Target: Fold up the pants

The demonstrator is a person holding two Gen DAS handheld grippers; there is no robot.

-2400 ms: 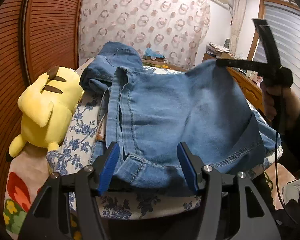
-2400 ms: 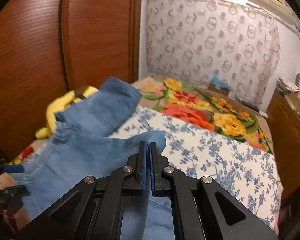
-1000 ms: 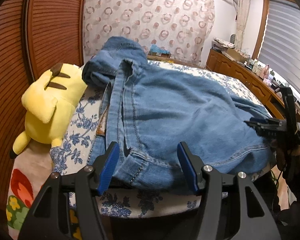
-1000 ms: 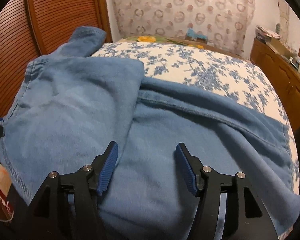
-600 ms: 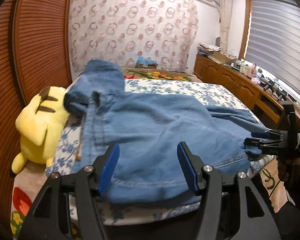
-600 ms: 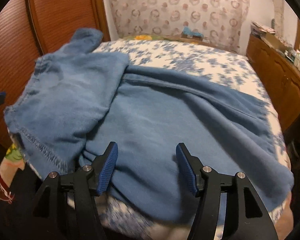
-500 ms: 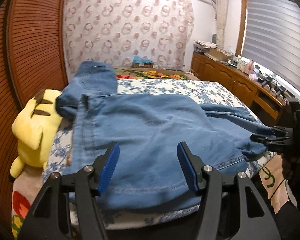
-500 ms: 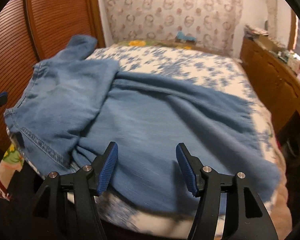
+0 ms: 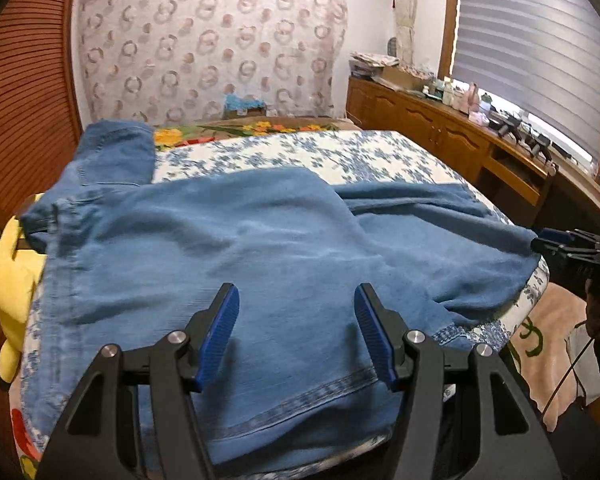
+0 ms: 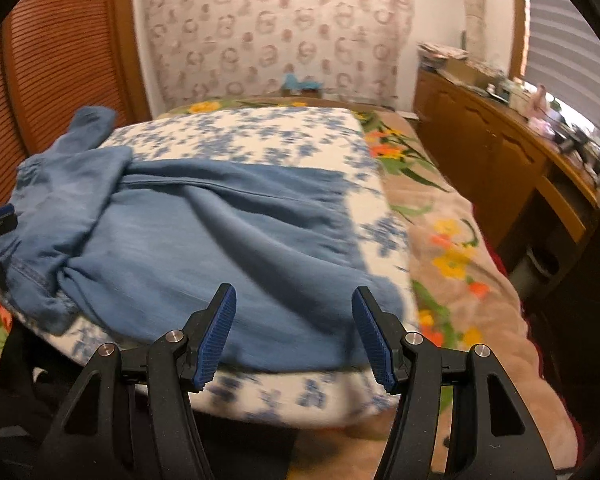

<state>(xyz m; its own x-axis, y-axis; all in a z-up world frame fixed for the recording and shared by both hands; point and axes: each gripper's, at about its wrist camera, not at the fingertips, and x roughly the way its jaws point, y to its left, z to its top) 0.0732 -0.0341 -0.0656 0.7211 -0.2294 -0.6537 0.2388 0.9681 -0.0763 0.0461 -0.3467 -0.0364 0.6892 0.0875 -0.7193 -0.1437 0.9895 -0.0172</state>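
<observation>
A lived-in home bedroom is shown. A bed (image 9: pixel 380 152) spread with a blue-flowered quilt over a bright floral blanket (image 10: pixel 452 240) is seen beneath a wall hung with a ring-patterned curtain (image 9: pixel 212 48). Slatted wooden wardrobe doors (image 9: pixel 24 80) are seen on one side, a cluttered wooden dresser (image 9: pixel 440 124) under a blinded window (image 9: pixel 540 40) on the other. A yellow plush toy (image 9: pixel 8 276) is tucked beside the bed.

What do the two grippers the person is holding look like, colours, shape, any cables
Both the left gripper and the right gripper are matte black frames with triangular cutouts, silver pivot screws and two fingers faced with ribbed blue pads. From the left view, a thin black cable hangs beneath the right gripper.
</observation>
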